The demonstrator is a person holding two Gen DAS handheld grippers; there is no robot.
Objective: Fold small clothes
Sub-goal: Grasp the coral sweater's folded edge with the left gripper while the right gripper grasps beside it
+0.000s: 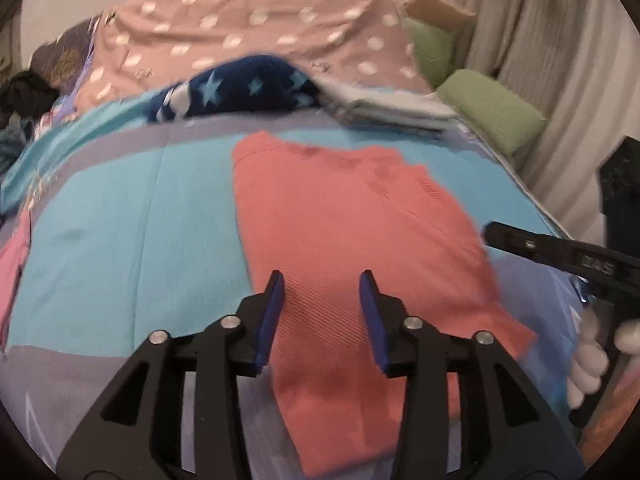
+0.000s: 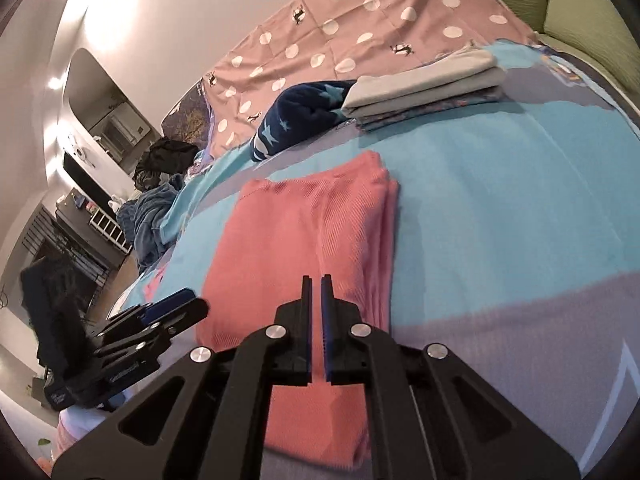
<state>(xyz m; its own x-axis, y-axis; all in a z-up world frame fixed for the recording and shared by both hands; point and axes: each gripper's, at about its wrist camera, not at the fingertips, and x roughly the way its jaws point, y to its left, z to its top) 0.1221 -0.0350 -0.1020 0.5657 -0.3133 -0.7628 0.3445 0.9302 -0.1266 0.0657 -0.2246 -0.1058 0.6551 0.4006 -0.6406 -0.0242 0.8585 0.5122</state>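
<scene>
Bedroom scene, both wrist views: a bed (image 1: 120,208) with a blue-and-grey cover carries all items. Dotted pink bedding (image 1: 248,28) lies along its far edge, green cushions (image 1: 492,114) at the far right corner. A navy star cloth (image 2: 304,116) sits bunched near the far edge, touching a folded stack (image 2: 424,90) of grey and patterned pieces on its right. The coral garment (image 2: 304,240) lies flat mid-bed toward the near edge, already doubled, its layered edges showing on the right side. The left gripper (image 1: 322,284) hovers over the garment's near part, jaws apart with nothing between them. The right gripper (image 2: 316,284) hangs over the same garment, jaws almost together; no cloth appears clamped. Step in hand, as judged: a fold has been laid and both tools are free of the cloth. The next move probably calls for taking the near edge for another fold, or carrying the garment to the stack.
</scene>
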